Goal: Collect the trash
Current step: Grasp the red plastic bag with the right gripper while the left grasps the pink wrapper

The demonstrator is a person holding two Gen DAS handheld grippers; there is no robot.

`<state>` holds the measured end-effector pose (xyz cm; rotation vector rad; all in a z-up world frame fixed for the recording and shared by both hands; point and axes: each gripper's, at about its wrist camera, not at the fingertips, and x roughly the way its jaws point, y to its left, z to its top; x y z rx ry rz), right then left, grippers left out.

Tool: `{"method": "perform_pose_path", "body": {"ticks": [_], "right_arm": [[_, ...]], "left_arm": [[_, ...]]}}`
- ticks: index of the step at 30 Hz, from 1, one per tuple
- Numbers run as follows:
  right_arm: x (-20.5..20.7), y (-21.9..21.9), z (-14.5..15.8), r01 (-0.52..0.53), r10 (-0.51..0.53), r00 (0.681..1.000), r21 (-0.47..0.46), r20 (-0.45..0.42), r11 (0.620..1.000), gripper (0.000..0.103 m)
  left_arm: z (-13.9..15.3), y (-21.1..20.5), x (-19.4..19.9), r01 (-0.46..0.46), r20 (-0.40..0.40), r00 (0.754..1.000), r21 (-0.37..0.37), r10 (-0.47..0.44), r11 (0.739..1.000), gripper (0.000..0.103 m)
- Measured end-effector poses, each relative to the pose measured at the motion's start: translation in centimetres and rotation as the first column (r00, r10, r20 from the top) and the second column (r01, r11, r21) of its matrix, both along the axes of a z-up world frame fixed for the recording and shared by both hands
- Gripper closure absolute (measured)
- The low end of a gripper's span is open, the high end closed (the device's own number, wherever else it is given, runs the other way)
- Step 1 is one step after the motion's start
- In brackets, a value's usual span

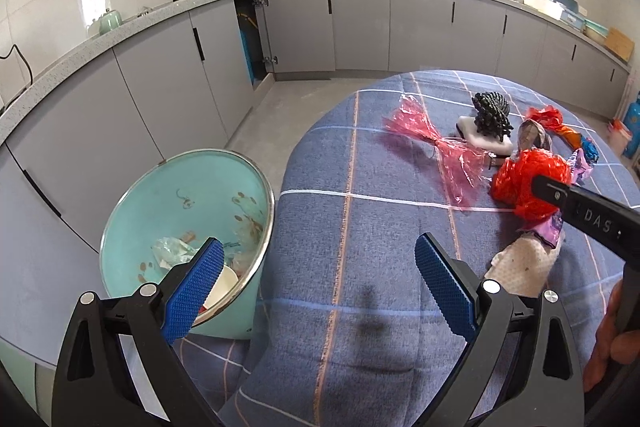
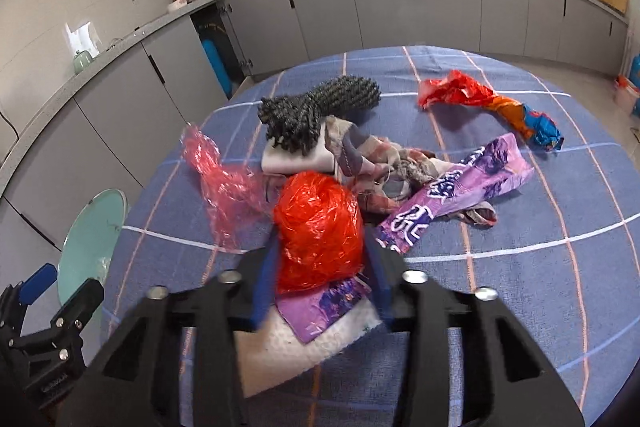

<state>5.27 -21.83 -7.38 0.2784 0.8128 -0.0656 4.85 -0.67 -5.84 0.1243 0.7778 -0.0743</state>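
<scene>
The right gripper [image 2: 320,247] has its jaws pinched on the crumpled red plastic bag [image 2: 318,227], bulging toward twelve o'clock. The left gripper [image 1: 320,283] gapes wide, empty; the bin [image 1: 132,211] sits at ten o'clock.

White letters "DAS" stand on the right gripper [image 1: 536,187]; the purple wrapper's [image 2: 460,195] characters are unreadable
</scene>
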Motion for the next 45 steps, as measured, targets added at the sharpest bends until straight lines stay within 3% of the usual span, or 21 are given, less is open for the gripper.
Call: {"method": "perform_pose_path", "body": {"ticks": [2, 4, 10, 13, 24, 26, 28, 32, 34, 45], "right_arm": [[-0.2, -0.2, 0.1, -0.007, 0.007, 1.0, 0.008, 0.008, 1.0, 0.08], [-0.7, -0.6, 0.9, -0.013, 0.012, 0.999, 0.029, 0.038, 0.999, 0.082], [-2.3, -2.4, 5.6, 0.005, -0.015, 0.98, 0.052, 0.196, 0.999, 0.082], [-2.3, -3.5, 6.8, 0.045, -0.045, 0.969, 0.004, 0.242, 0.999, 0.082], [-0.3, -9.2, 4.5, 0.14, -0.142, 0.97, 0.026, 0.199, 0.99, 0.081], [-0.1, -9.5, 4.2, 0.139, -0.144, 0.971, 0.036, 0.193, 0.99, 0.081], [0.0, -9.8, 3.7, 0.137, -0.144, 0.972, 0.052, 0.184, 0.989, 0.081], [-0.2, -9.8, 3.2, 0.126, -0.136, 0.975, 0.07, 0.173, 0.99, 0.081], [-0.4, -9.6, 3.2, 0.124, -0.135, 0.976, 0.074, 0.173, 0.989, 0.081], [-2.5, -8.6, 4.7, 0.128, -0.144, 0.967, 0.091, 0.208, 0.988, 0.081]], "left_arm": [[-0.1, -0.2, 0.3, 0.007, -0.004, 1.0, -0.011, -0.007, 1.0, 0.008], [-0.1, -0.5, 0.5, 0.011, -0.004, 1.0, -0.02, -0.011, 1.0, 0.008], [0.5, -2.4, 1.7, 0.028, 0.005, 1.0, -0.055, -0.027, 0.998, 0.008], [1.0, -4.4, 2.8, 0.039, 0.015, 0.999, -0.064, -0.038, 0.997, 0.008], [-0.4, -10.3, 7.7, 0.002, -0.014, 1.0, -0.086, -0.003, 0.996, 0.01], [-1.1, -10.9, 8.2, -0.008, -0.028, 1.0, -0.074, 0.006, 0.997, 0.016], [-1.9, -11.1, 8.8, -0.006, -0.065, 0.998, -0.079, 0.001, 0.997, 0.032], [-3.3, -11.2, 9.4, -0.009, -0.126, 0.992, -0.106, -0.004, 0.994, 0.046], [-3.4, -11.5, 9.2, 0.016, -0.125, 0.992, -0.11, -0.03, 0.994, 0.067], [-1.1, -10.7, 6.3, 0.054, -0.058, 0.997, -0.065, -0.058, 0.996, 0.073]]}}
